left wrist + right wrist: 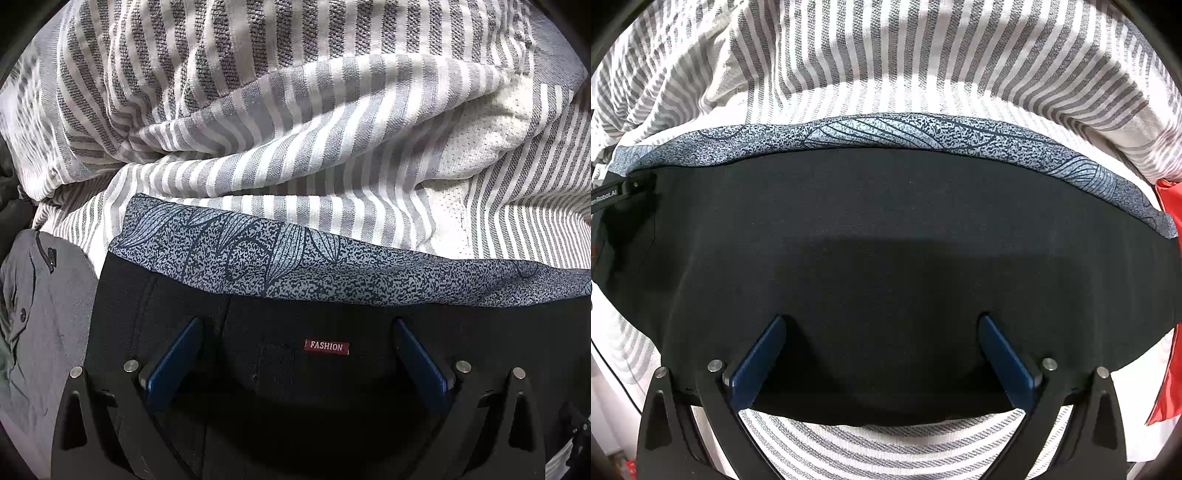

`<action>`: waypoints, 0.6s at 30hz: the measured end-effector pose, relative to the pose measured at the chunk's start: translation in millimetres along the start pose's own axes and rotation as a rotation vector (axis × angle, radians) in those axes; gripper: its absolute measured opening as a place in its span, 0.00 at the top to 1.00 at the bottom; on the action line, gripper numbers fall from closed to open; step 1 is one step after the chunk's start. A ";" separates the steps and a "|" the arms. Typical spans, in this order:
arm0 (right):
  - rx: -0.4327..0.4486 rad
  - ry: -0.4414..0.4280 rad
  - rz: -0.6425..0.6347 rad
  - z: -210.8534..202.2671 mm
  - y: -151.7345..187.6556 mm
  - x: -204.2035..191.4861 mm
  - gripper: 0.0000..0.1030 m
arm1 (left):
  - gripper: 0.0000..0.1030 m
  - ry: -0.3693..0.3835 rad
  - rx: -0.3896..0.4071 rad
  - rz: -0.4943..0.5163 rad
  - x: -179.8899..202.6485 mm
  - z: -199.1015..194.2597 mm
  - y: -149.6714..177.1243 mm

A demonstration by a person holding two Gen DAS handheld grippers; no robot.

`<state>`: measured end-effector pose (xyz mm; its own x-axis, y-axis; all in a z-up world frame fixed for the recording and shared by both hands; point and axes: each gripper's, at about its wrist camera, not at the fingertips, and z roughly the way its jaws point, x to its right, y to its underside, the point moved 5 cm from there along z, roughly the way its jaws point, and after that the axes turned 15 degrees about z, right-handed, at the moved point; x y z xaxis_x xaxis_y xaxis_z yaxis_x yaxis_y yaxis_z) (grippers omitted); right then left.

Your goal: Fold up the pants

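Note:
The black pants [280, 373] lie flat on a grey-and-white striped sheet [295, 110], with a red "FASHION" label [327, 347] showing. They rest on a blue speckled leaf-print garment [280, 254]. My left gripper [297, 325] is open, its blue pads spread wide just above the black cloth near the label. In the right wrist view the pants [886, 240] fill the middle, with the print garment's edge [886, 133] beyond. My right gripper [882, 321] is open over the pants' near edge, holding nothing. The left gripper's body [617, 194] shows at the left.
A grey garment [40, 325] with buttons lies left of the pants. Red cloth [1167, 295] lies at the right edge. The striped sheet [886, 55] is rumpled into folds behind the pants and shows in front of them too.

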<state>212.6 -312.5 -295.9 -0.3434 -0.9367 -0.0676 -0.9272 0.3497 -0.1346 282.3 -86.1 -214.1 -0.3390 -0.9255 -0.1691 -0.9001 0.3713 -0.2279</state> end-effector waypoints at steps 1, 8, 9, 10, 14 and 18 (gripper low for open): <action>-0.002 0.003 -0.002 -0.1 0.9 0.1 0.00 | 0.01 0.002 -0.003 -0.001 0.2 -0.5 0.3; -0.022 -0.007 -0.013 -2.4 0.4 1.1 0.00 | 0.01 0.004 -0.051 -0.009 -1.7 4.7 -4.0; -0.025 -0.009 -0.017 -2.8 -0.3 1.4 0.00 | 0.01 -0.002 -0.064 -0.015 -1.3 4.2 -5.1; -0.030 -0.009 -0.030 -5.3 0.6 1.7 0.00 | 0.01 -0.012 -0.075 -0.021 -0.3 2.6 -5.8; -0.027 -0.054 -0.016 -19.0 -2.1 12.3 0.00 | 0.01 -0.063 -0.083 -0.008 19.3 -14.5 -8.0; -0.001 -0.165 0.097 -43.4 -2.5 50.2 0.00 | 0.01 -0.066 -0.045 0.102 67.5 -37.8 -9.2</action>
<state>191.2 -361.2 -256.1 -0.4026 -0.8831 -0.2411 -0.8909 0.4385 -0.1182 257.4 -154.9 -187.2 -0.4118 -0.8755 -0.2527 -0.8736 0.4582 -0.1637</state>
